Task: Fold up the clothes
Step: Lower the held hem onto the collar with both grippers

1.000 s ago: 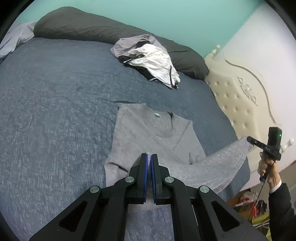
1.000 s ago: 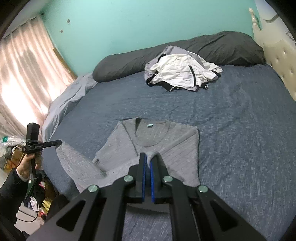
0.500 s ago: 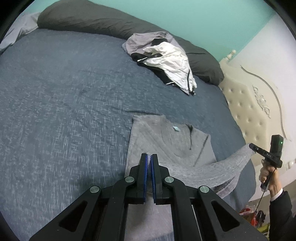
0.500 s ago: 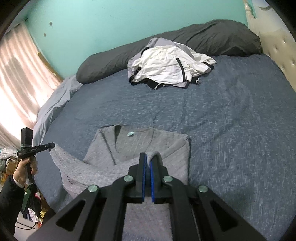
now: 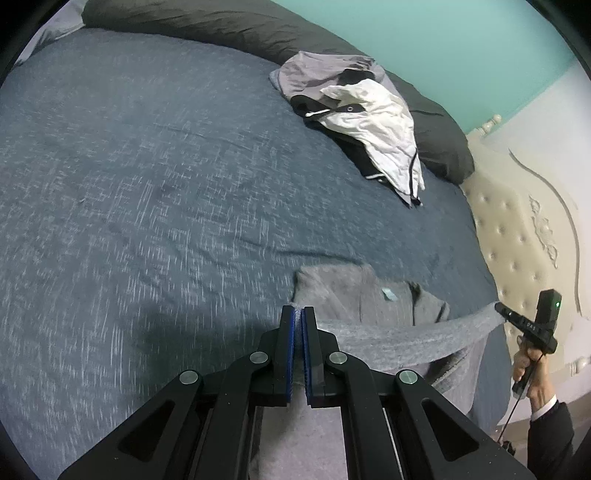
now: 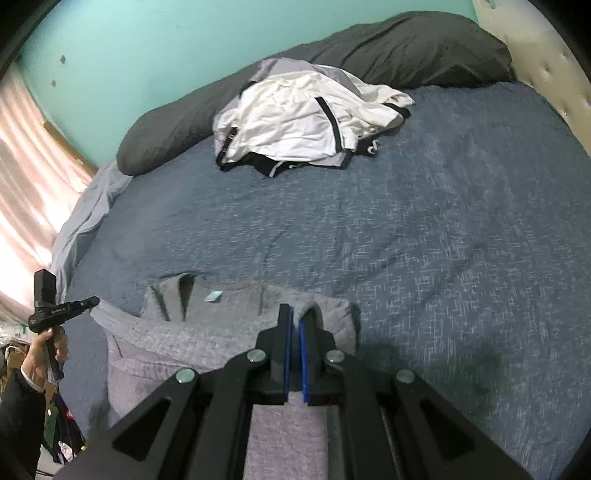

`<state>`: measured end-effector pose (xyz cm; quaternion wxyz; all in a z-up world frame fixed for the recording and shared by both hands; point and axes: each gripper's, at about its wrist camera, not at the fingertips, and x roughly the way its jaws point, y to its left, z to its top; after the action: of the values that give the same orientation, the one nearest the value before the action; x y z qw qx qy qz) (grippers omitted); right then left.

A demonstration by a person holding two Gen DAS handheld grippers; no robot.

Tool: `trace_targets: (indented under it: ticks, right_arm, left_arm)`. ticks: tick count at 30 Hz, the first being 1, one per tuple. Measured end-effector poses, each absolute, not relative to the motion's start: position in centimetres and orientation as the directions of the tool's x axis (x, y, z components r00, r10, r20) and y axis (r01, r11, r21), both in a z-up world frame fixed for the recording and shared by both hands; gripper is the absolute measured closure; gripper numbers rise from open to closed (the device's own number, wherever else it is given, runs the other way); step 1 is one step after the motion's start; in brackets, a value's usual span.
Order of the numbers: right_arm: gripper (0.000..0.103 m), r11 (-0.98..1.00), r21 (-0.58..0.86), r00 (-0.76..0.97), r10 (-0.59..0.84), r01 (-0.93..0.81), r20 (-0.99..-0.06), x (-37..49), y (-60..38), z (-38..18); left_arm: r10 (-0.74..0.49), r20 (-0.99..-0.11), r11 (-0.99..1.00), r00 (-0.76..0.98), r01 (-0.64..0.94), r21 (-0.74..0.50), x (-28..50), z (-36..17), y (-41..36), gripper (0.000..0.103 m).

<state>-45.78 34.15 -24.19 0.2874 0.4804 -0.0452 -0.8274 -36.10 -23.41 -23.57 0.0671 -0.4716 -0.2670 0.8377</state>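
A grey knit sweater point(image 5: 354, 291) lies on the blue bedspread point(image 5: 147, 184), collar and a small label facing away from me. My left gripper point(image 5: 298, 314) is shut on one corner of its lower edge. My right gripper point(image 6: 295, 314) is shut on the other corner, also seen as the right gripper point(image 5: 496, 306) in the left wrist view. The held edge stretches taut between them, raised over the sweater point(image 6: 229, 332) close to the collar. In the right wrist view the left gripper point(image 6: 94, 300) pinches the edge's far end. The sweater's lower body is hidden under the jaws.
A crumpled white, grey and black jacket pile point(image 5: 369, 118) lies at the far side of the bed against a long dark pillow point(image 5: 221, 26). A cream tufted headboard point(image 5: 517, 229) borders the right. A pink curtain point(image 6: 29, 184) and floor clutter lie past the left edge.
Both grippers have carried the sweater's lower edge forward toward the collar. Less of the sweater's body shows in front of the jaws, and the far jacket pile looms nearer.
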Motion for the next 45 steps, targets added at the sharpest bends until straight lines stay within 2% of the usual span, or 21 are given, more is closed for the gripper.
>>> trace_targets:
  ticks: [20, 23, 36, 38, 40, 42, 45]
  right_arm:
    - [0.099, -0.858, 0.392, -0.366, -0.5, 0.331, -0.785, -51.3, 33.7, -32.5]
    - [0.099, -0.863, 0.4, -0.356, -0.495, 0.31, -0.793, -51.7, 33.8, -33.2]
    - [0.096, -0.813, 0.522, -0.363, -0.582, 0.257, -0.728, -52.5, 35.3, -31.0]
    - [0.091, -0.8, 0.551, -0.351, -0.599, 0.237, -0.719, -52.7, 35.7, -30.9]
    - [0.069, -0.813, 0.543, -0.351, -0.581, 0.211, -0.735, -52.8, 36.2, -30.9]
    - [0.065, -0.815, 0.55, -0.384, -0.574, 0.183, -0.723, -52.7, 37.2, -30.4]
    - [0.065, -0.809, 0.568, -0.396, -0.577, 0.154, -0.714, -52.4, 38.3, -30.2]
  left_arm:
    - [0.35, -0.772, -0.833, -0.531, 0.2, -0.516, -40.2, -29.8, -24.0, 0.098]
    - [0.357, -0.768, -0.823, -0.532, 0.21, -0.528, -40.2, -30.1, -24.3, 0.096]
    - [0.316, -0.752, -0.821, -0.579, 0.231, -0.523, -38.9, -27.4, -26.2, 0.094]
    - [0.316, -0.758, -0.828, -0.57, 0.224, -0.514, -38.6, -27.3, -26.0, 0.094]
    - [0.321, -0.761, -0.833, -0.563, 0.214, -0.51, -38.0, -27.3, -25.7, 0.094]
    - [0.314, -0.771, -0.845, -0.554, 0.208, -0.493, -37.5, -27.4, -25.3, 0.094]
    - [0.312, -0.781, -0.866, -0.542, 0.177, -0.468, -36.6, -27.6, -24.3, 0.094]
